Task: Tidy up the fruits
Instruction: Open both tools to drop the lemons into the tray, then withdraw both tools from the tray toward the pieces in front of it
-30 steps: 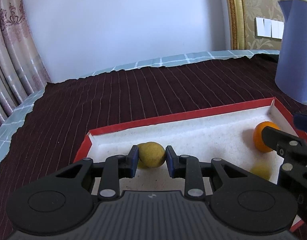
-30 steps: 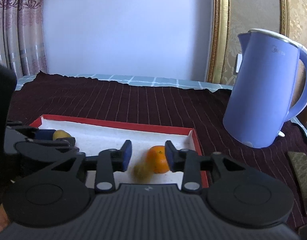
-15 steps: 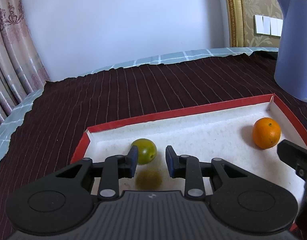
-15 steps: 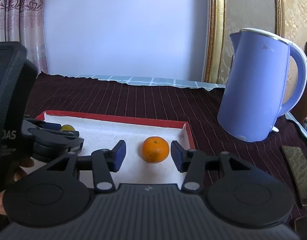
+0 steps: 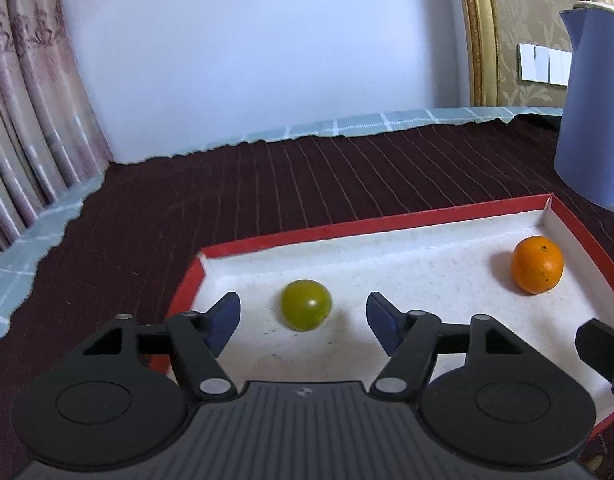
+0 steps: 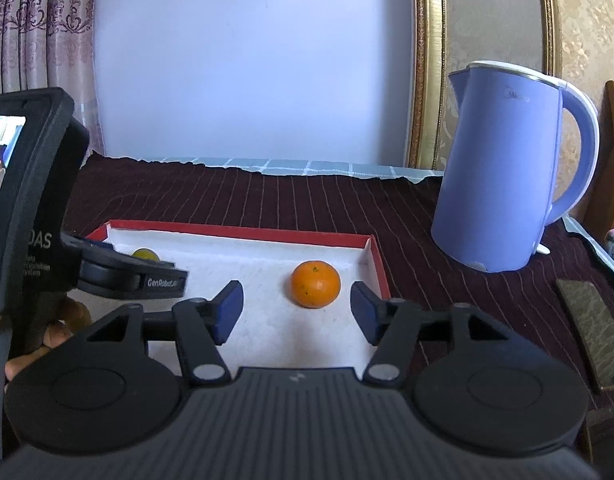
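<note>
A green round fruit [image 5: 306, 304] lies on the white floor of a red-rimmed tray [image 5: 347, 228], near its left end. My left gripper [image 5: 303, 318] straddles it with jaws opening; the pads stand clear of the fruit on both sides. An orange [image 5: 537, 264] rests by the tray's right wall. In the right wrist view the orange [image 6: 315, 284] sits just ahead of my right gripper [image 6: 297, 308], whose jaws are opening with nothing pressed between them. The green fruit [image 6: 145, 255] peeks out behind the left gripper's finger [image 6: 131, 276] there.
A blue electric kettle [image 6: 503, 172] stands on the dark striped tablecloth [image 5: 267, 184] right of the tray. A dark flat strip [image 6: 591, 332] lies at the far right. A hand [image 6: 63, 328] holds the left tool. Curtains [image 5: 31, 120] hang at the left.
My left gripper let go of the green fruit, which now lies on the tray floor, and its jaws spread wide. The right gripper's jaws widened and drew back from the orange.
</note>
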{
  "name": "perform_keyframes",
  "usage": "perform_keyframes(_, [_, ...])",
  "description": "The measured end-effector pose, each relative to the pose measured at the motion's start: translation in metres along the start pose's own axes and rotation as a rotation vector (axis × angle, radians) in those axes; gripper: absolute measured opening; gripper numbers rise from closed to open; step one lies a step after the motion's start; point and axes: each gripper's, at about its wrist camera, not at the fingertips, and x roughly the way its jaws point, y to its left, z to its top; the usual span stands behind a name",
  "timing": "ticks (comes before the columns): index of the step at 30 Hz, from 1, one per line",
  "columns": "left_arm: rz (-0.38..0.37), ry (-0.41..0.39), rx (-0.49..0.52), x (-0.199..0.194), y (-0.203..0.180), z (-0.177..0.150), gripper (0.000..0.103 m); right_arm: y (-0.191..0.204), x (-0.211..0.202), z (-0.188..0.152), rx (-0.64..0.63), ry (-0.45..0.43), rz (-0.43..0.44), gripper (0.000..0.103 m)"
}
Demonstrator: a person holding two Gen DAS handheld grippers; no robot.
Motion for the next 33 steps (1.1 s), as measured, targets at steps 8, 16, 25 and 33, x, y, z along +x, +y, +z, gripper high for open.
perform_keyframes(8, [-0.029, 0.014, -0.033, -0.014, 0.013, -0.011, 0.072, 0.005, -0.017, -0.008, 0.000, -0.019, 0.007, 0.079])
perform_keyframes(16, [-0.038, 0.012, -0.063, -0.032, 0.028, -0.022, 0.078, 0.011, -0.026, -0.011, -0.008, -0.032, 0.017, 0.087])
perform_keyframes(25, [-0.045, 0.015, -0.087, -0.045, 0.037, -0.035, 0.083, 0.011, -0.037, -0.016, -0.002, -0.044, 0.020, 0.088])
perform_keyframes(33, [-0.043, 0.021, -0.098, -0.053, 0.043, -0.045, 0.084, 0.009, -0.049, -0.026, 0.014, -0.050, 0.017, 0.091])
